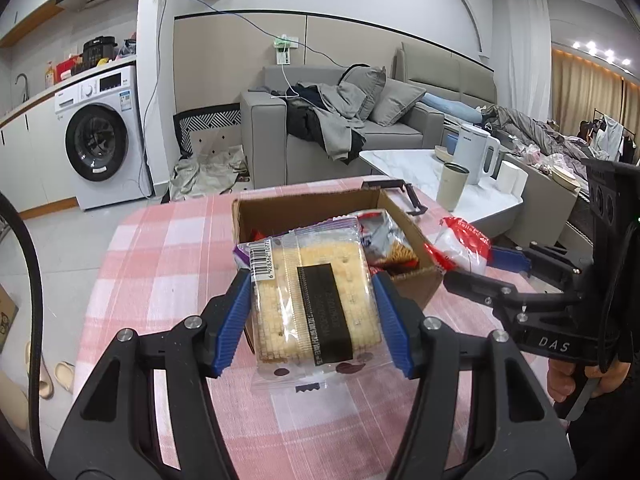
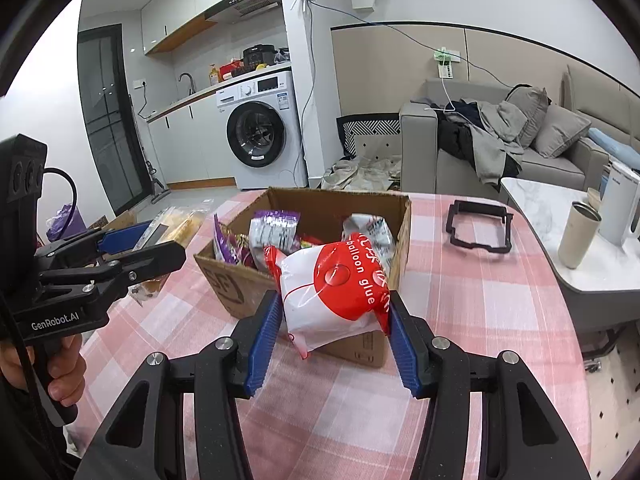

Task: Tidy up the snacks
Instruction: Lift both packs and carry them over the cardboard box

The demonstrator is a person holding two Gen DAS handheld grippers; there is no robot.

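Note:
My left gripper (image 1: 312,312) is shut on a clear cracker packet (image 1: 316,304) with a black label, held just in front of the cardboard box (image 1: 280,210). My right gripper (image 2: 332,328) is shut on a red-and-white "balloon glue" bag (image 2: 336,292), held at the box's near corner (image 2: 228,284). The box holds several snack packets, purple (image 2: 224,240), silver (image 2: 276,228) and red. In the left wrist view the right gripper (image 1: 480,268) holds the red-and-white bag (image 1: 460,248) at the box's right side. In the right wrist view the left gripper (image 2: 132,248) holds the cracker packet (image 2: 176,226) left of the box.
The box stands on a pink checked tablecloth (image 2: 460,280). A black rectangular frame (image 2: 480,226) lies behind-right of the box. A white marble side table (image 2: 592,280) to the right carries a beige tumbler (image 2: 578,236) and a white kettle (image 2: 622,204). A sofa and washing machine stand behind.

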